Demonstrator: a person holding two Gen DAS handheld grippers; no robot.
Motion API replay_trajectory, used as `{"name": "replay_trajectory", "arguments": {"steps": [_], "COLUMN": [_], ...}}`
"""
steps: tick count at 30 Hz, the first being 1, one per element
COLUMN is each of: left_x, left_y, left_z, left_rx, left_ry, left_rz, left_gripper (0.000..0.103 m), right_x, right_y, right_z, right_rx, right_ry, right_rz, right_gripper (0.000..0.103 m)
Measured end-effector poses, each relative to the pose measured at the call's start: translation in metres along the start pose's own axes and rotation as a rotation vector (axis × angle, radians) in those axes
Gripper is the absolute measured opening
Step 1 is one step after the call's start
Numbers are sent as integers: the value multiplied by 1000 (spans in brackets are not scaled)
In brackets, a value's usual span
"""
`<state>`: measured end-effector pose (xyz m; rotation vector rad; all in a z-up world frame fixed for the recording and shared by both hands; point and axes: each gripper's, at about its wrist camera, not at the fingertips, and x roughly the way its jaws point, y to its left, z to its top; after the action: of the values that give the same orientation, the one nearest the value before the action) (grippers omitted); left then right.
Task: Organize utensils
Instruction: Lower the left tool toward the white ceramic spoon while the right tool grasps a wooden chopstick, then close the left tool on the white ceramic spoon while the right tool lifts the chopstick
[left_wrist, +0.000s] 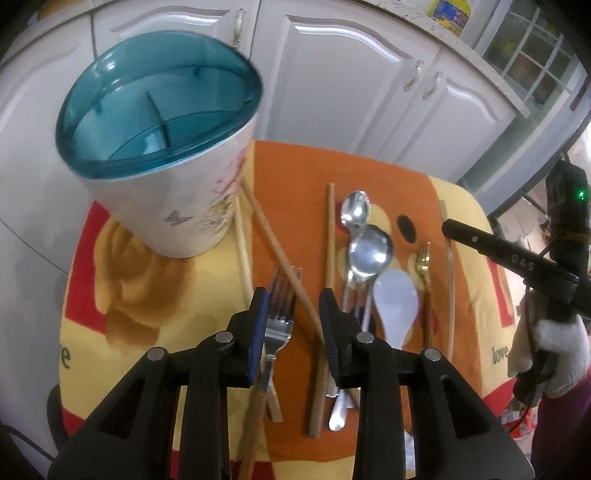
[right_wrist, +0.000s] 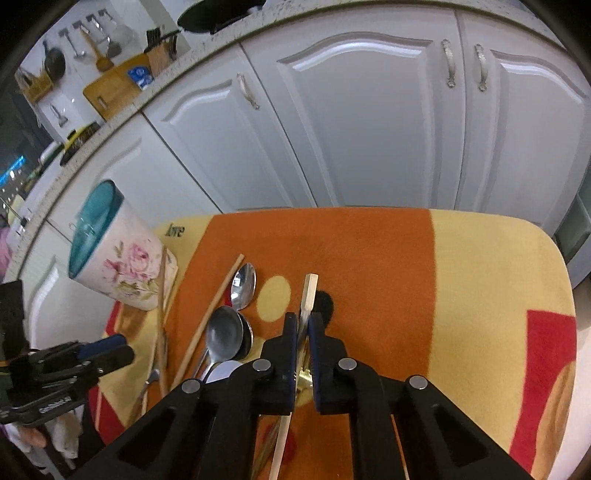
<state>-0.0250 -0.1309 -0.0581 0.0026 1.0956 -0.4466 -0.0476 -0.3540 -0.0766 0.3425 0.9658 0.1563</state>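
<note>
Presently right tool pinches a chopstick at frame centre, likely for lifting; left tool gapes wide over fork. Holder cup waits upper left, utensils spread on counter.

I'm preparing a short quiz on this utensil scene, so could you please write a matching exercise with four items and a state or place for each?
Items:
1. right gripper
2. left gripper
3. utensil holder
4. white spoon

States:
A. open above a fork
B. standing upright, nothing visible inside
C. shut on a chopstick
D. lying beside the gold fork

Pairs: 1-C, 2-A, 3-B, 4-D
</note>
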Motion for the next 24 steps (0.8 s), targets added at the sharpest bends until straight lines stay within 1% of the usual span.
{"name": "replay_trajectory", "arguments": {"steps": [5,9,12,15,18,21,24], "left_x": [-2,8,21,35,52,62,65], "left_y": [-18,-41,-53,-60,-66,-73,-84], "left_z": [2,-2,-1,4,8,9,10], "left_rx": [46,112,123,148,180,215,254], "left_ry": [11,84,128,139,171,190,191], "left_rz": [-66,-137,-169,-135,-106,-105,-97], "left_gripper": [27,27,27,28,29,29,29], "right_x": [-4,-4,-6,-8,-10,-10,-9], "right_y": [-13,-18,-22,-25,-26,-29,-35], "right_z": [-7,-13,-17,-19,-20,-22,-24], "right_rx": [24,42,49,55,55,61,80], "right_ry": [12,19,19,17,17,16,18], "right_rz": [-20,-22,-13,1,9,12,14], "right_gripper": [6,6,6,6,6,6,6]}}
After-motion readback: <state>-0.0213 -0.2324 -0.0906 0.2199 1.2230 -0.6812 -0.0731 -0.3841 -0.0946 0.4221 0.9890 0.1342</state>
